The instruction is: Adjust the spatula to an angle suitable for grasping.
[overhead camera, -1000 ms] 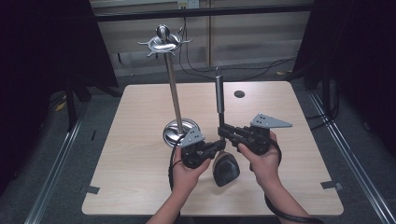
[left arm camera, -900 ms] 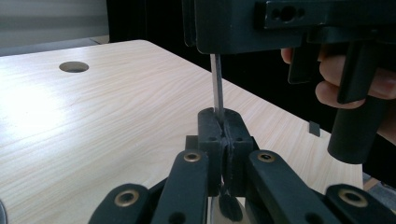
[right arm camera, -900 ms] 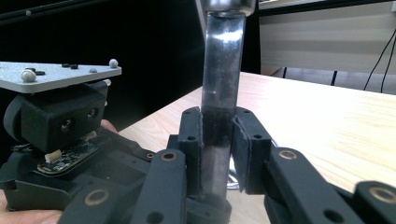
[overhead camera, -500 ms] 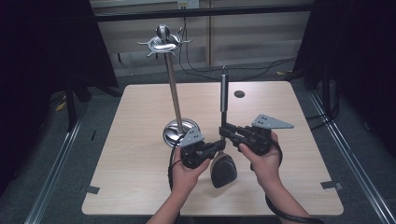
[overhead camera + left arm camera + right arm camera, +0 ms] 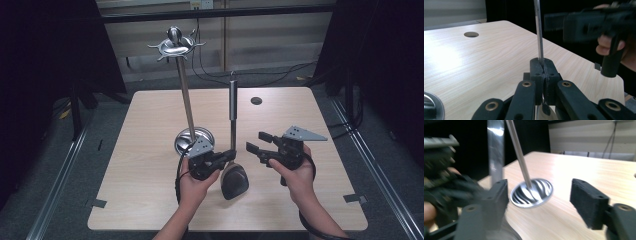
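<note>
right hand-held gripper [image 5: 537,203] jaws apart, round metal base [image 5: 532,193] between; blurred

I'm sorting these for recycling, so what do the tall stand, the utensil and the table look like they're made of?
Stand: polished metal, likely steel; its base mirrors stripes. Utensil: shiny metal shaft with a dark matte head, perhaps plastic or silicone. Table: pale wood-grain top, possibly laminate.

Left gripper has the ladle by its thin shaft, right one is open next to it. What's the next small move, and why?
Probably bring the open right gripper in and close it on the ladle at its thicker upper handle. The left gripper pinches only the thin shaft low down, the ladle stands nearly upright with its dark bowl near the table, and a second grip looks needed before lifting it to the hanging stand.
</note>
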`<state>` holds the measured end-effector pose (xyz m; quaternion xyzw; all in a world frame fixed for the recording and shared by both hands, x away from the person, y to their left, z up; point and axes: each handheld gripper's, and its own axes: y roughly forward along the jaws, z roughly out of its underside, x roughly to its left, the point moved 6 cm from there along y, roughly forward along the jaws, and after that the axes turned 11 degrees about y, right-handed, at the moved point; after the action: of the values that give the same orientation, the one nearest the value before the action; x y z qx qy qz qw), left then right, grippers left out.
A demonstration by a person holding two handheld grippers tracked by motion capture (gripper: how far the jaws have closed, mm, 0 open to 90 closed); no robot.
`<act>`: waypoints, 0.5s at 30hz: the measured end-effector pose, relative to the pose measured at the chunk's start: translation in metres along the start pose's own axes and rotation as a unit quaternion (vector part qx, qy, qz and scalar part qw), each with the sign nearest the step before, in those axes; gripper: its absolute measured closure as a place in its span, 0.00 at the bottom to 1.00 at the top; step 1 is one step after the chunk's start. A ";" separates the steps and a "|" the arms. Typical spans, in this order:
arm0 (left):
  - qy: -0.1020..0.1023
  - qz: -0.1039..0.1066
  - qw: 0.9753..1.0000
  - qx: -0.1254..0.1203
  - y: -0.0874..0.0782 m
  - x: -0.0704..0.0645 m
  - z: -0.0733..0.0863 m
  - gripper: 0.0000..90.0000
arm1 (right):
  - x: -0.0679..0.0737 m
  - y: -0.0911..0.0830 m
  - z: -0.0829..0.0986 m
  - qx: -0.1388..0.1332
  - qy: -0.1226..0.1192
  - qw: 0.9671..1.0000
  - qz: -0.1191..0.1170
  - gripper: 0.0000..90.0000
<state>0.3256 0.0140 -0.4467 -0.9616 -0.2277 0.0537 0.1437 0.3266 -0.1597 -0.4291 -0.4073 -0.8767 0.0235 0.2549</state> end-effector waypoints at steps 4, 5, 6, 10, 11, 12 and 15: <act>0.001 -0.003 1.000 0.004 -0.005 0.002 -0.002 0.98 | -0.014 -0.003 0.012 0.018 -0.006 1.000 0.022 0.26; 0.001 0.001 1.000 -0.004 -0.006 0.002 -0.002 0.98 | -0.018 -0.004 0.015 0.025 -0.009 0.999 0.031 0.24; 0.003 0.002 1.000 -0.004 -0.007 0.002 -0.002 0.98 | -0.021 -0.004 0.017 0.027 -0.012 0.999 0.040 0.21; 0.005 -0.004 1.000 -0.005 -0.013 0.003 -0.004 0.98 | -0.028 -0.004 0.024 0.041 -0.014 0.998 0.053 0.15; 0.004 -0.007 1.000 -0.004 -0.015 0.004 -0.004 0.98 | -0.029 -0.004 0.025 0.045 -0.019 0.997 0.057 0.14; 0.004 -0.006 1.000 -0.007 -0.017 0.004 -0.004 0.98 | -0.029 -0.003 0.026 0.049 -0.020 0.997 0.059 0.12; 0.004 -0.007 1.000 -0.006 -0.022 0.004 -0.004 0.98 | -0.031 -0.002 0.030 0.059 -0.021 0.996 0.065 0.06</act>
<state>0.3205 0.0337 -0.4366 -0.9611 -0.2342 0.0474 0.1388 0.3282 -0.1783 -0.4678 -0.4468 -0.8506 0.1005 0.2582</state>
